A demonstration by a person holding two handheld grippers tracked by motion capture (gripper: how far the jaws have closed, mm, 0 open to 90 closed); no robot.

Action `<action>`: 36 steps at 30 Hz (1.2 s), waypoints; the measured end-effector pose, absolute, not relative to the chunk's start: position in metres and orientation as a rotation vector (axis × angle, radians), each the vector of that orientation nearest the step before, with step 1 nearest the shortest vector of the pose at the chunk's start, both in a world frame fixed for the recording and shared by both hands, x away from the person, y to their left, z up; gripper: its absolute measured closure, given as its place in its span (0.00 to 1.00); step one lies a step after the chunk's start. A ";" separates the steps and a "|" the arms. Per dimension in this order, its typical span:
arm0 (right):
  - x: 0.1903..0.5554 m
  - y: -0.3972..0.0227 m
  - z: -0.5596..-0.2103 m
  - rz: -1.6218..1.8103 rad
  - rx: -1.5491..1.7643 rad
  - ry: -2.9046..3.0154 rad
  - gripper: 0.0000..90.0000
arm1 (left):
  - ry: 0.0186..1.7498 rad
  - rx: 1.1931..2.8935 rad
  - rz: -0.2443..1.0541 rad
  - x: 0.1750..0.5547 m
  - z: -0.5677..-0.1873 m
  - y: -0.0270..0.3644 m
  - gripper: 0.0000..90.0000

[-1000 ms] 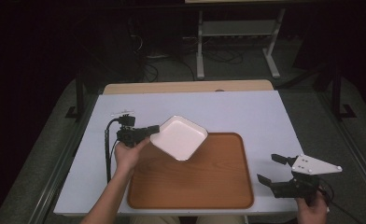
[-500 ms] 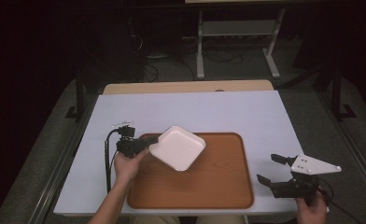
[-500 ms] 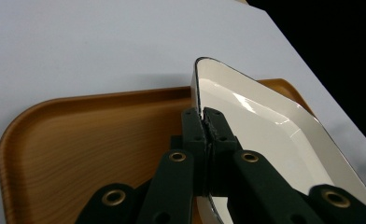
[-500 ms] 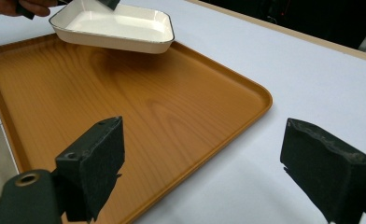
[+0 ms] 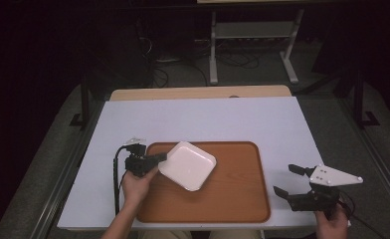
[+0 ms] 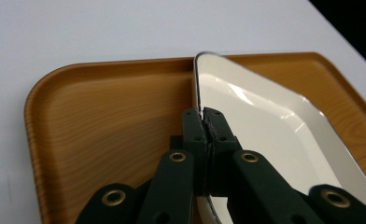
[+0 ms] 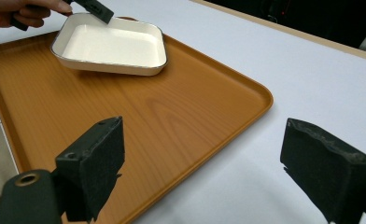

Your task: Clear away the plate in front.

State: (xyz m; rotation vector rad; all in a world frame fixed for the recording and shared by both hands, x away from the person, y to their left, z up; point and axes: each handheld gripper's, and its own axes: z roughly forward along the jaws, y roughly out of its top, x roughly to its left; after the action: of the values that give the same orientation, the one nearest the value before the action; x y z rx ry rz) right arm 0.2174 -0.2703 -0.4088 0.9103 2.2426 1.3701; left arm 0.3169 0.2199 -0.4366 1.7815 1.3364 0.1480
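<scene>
Left tongs (image 5: 159,158) clamped tight on the rim of the white dish (image 5: 188,166). Dish sits over the left part of the wooden tray (image 5: 233,209); in the right gripper view its base looks down on the tray or just short of it. Placement judged nearly done; release and withdrawal remain. Right tongs (image 5: 288,180) gape wide, empty, over the worktop (image 5: 208,119) beside the tray's right edge.

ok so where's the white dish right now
In the high view the white dish sits over the left part of the wooden tray, its rim pinched by the left tongs.
</scene>
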 end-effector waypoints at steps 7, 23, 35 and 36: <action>0.218 -0.270 -0.409 1.368 0.908 2.243 0.14 | 1.309 1.907 0.248 0.301 -0.437 0.212 0.98; 0.217 -0.270 -0.409 1.354 0.909 2.250 0.14 | 1.255 2.062 0.266 0.280 -0.435 0.208 0.82; 0.217 -0.268 -0.408 1.351 0.906 2.253 0.14 | 1.273 2.028 0.091 0.268 -0.438 0.217 0.67; 0.217 -0.269 -0.408 1.351 0.906 2.253 0.14 | 1.269 2.030 0.085 0.267 -0.438 0.216 0.66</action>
State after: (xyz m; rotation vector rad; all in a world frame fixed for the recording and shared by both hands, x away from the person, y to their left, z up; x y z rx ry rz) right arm 0.2173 -0.2685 -0.4078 0.9058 2.2531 1.3509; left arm 0.2673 0.2160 -0.4377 2.0300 1.2694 0.0851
